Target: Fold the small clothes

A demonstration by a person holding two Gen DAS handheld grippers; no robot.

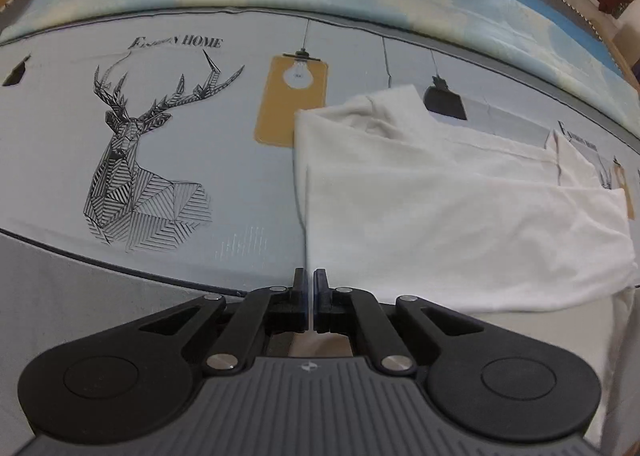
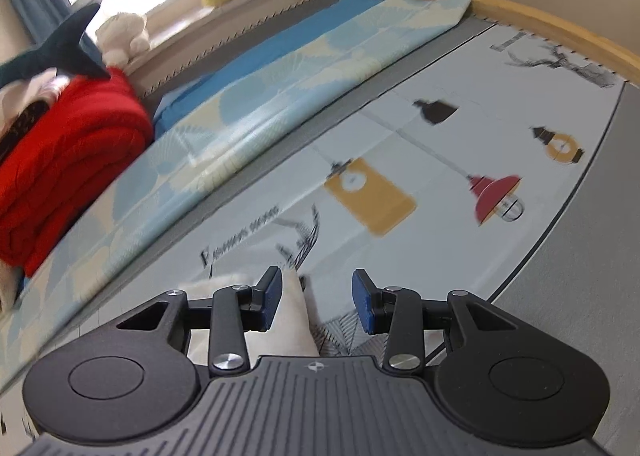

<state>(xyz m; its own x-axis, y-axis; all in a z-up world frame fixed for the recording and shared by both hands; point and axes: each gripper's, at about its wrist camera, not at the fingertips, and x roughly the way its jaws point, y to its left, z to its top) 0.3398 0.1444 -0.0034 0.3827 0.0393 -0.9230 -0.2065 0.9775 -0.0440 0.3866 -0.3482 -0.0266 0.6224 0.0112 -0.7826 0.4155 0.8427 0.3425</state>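
- On my left wrist view, the printed bed sheet carries lettering above the deer drawing; I can read "HOME", while the first word is smeared.
- A second small caption at the right is too tiny to read.
- On the right wrist view, the sheet's caption is blurred beyond reading.
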